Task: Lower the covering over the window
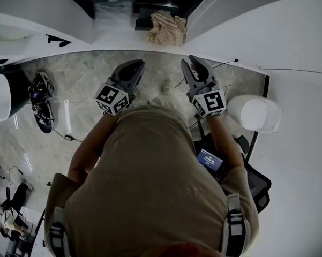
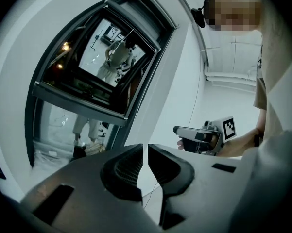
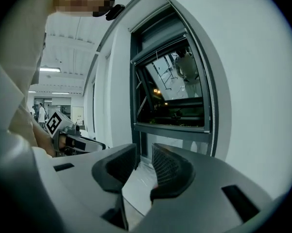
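Note:
The window (image 2: 99, 62) has a dark frame and a sash tilted inwards; it shows up and to the left in the left gripper view and straight ahead as the window (image 3: 172, 89) in the right gripper view. A thin bead chain (image 3: 212, 101) hangs down its right side. A grey band (image 3: 160, 35) runs across the top of the opening. My left gripper (image 2: 146, 152) is shut with nothing in it. My right gripper (image 3: 145, 154) is open and empty. Both are held out at waist height, left gripper (image 1: 135, 64) and right gripper (image 1: 193, 62), away from the window.
Below the window lie a checked cloth (image 1: 167, 28) and a clear plastic bag (image 1: 112, 7). A white rounded object (image 1: 254, 113) stands at my right. Dark gear (image 1: 41, 100) and a cable lie on the marbled floor at left. White walls flank the opening.

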